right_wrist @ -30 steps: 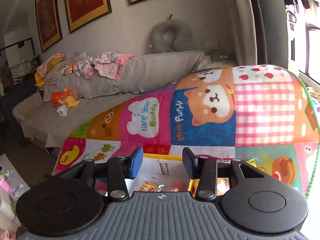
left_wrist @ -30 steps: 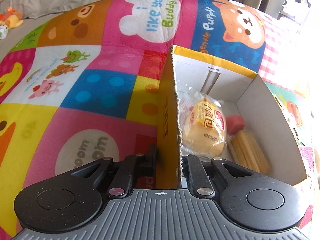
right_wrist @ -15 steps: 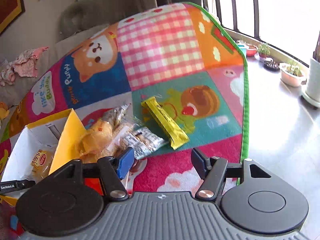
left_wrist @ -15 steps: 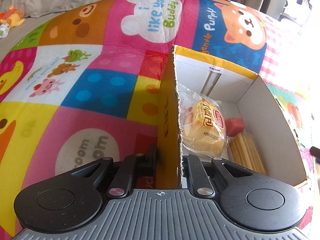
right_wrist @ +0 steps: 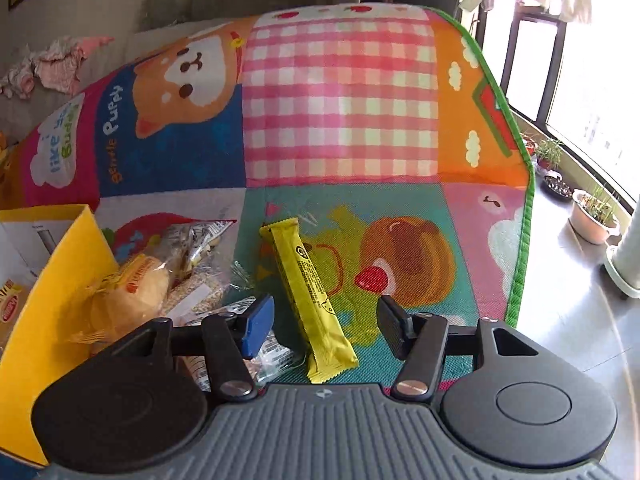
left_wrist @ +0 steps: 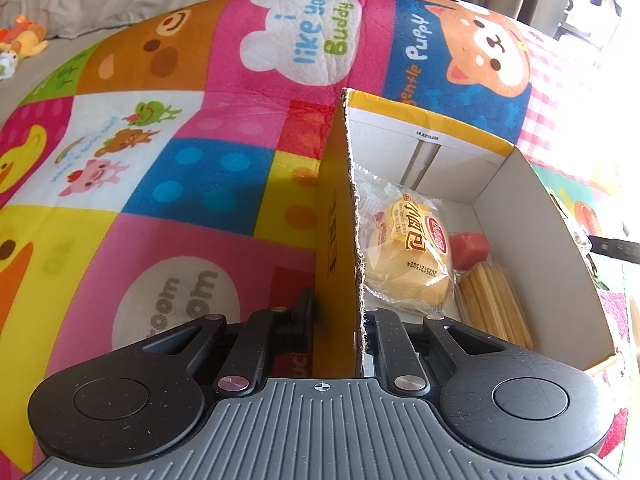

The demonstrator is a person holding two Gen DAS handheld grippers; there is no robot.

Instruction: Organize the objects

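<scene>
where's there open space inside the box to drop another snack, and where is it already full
Inside the box, the far end is bare: white floor between the back wall and the bagged bun. The near end is crowded: the bun fills the side by the wall that the left gripper clamps, with the red block and bundle of sticks beside it.

A colourful cartoon play mat (right_wrist: 340, 92) is carrying a yellow box (left_wrist: 520, 208) at left, snack packets (right_wrist: 160, 280) beside it, and a yellow bar (right_wrist: 308, 292) lying right.
</scene>
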